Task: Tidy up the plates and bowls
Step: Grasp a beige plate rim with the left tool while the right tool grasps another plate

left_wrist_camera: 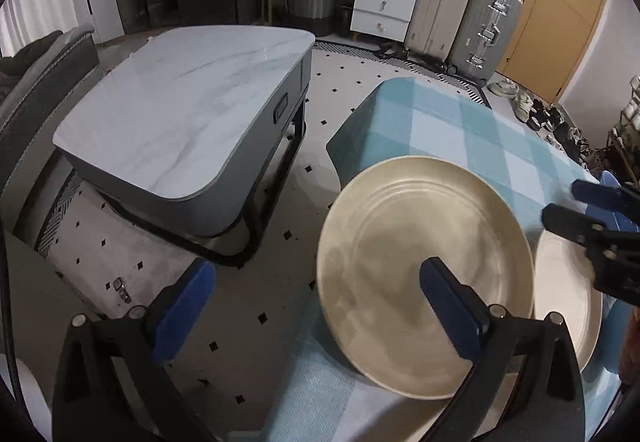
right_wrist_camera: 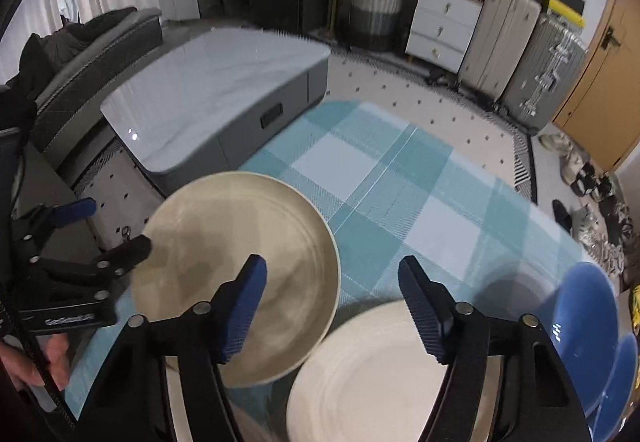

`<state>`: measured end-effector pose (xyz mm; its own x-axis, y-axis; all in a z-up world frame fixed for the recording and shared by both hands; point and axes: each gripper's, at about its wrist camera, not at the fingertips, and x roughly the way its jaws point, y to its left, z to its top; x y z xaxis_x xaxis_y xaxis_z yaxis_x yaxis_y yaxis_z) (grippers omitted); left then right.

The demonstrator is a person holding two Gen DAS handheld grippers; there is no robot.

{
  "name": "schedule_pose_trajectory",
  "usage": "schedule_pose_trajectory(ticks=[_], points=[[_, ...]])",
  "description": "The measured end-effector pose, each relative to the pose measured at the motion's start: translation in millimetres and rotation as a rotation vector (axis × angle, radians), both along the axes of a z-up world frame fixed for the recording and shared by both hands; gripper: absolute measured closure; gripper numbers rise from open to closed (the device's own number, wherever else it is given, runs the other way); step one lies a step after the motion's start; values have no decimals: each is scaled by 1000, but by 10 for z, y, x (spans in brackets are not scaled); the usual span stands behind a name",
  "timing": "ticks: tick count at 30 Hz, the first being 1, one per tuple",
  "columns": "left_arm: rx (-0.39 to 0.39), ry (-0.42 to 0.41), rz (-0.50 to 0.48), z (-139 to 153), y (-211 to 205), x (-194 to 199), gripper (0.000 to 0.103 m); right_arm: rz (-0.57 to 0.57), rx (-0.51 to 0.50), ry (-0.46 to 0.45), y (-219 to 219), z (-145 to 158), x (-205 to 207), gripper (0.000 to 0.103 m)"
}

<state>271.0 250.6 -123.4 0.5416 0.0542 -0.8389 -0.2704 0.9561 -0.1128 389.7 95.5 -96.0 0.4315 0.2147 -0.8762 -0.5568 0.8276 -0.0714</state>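
Right wrist view shows the right gripper (right_wrist_camera: 332,302) with jaws spread, empty, above a round cream ceramic plate (right_wrist_camera: 360,374) on the checked surface (right_wrist_camera: 400,181). Left gripper (left_wrist_camera: 316,306), jaws spread too, hovers over a round beige plate (left_wrist_camera: 400,242); stacking seems about to start, needing a rim grasp

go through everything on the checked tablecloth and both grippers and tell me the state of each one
Large round beige plate: flat on cloth, not gripped.
Round white plate: flat, not gripped.
Blue bowls: at cloth's edge, untouched.
Left gripper: open, empty.
Right gripper: open, empty.

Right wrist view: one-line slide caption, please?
Open right gripper above beige plate and white plate on checked tablecloth.
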Motion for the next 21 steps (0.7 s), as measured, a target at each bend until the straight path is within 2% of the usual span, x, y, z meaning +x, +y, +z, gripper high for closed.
schedule_pose_trajectory(ticks=[2, 3, 4, 6, 9, 11, 13, 17, 19, 21], points=[[-30, 13, 3, -67, 49, 26, 3, -8, -28, 30, 2, -162, 97, 47], [-42, 21, 2, -94, 62, 28, 5, -4, -33, 53, 8, -228, 129, 49], [-52, 28, 2, -119, 77, 32, 11, -1, -34, 74, 12, -292, 153, 52], [-82, 40, -8, -158, 98, 44, 15, 8, -44, 86, 14, -374, 161, 53], [-96, 42, -15, -197, 124, 50, 16, 7, -47, 93, 7, -410, 164, 53], [-123, 34, -22, -208, 146, 40, 17, 2, -39, 111, -5, -448, 186, 58], [-150, 35, -30, -222, 164, 43, 34, -4, -33, 139, -18, -506, 211, 62], [-138, 53, -33, -240, 177, 57, 38, -10, -40, 162, -17, -587, 254, 72], [-144, 61, -37, -257, 199, 60, 47, -13, -23, 194, -32, -630, 280, 73], [-168, 70, -36, -280, 228, 55, 50, -18, -6, 223, -55, -682, 325, 73]])
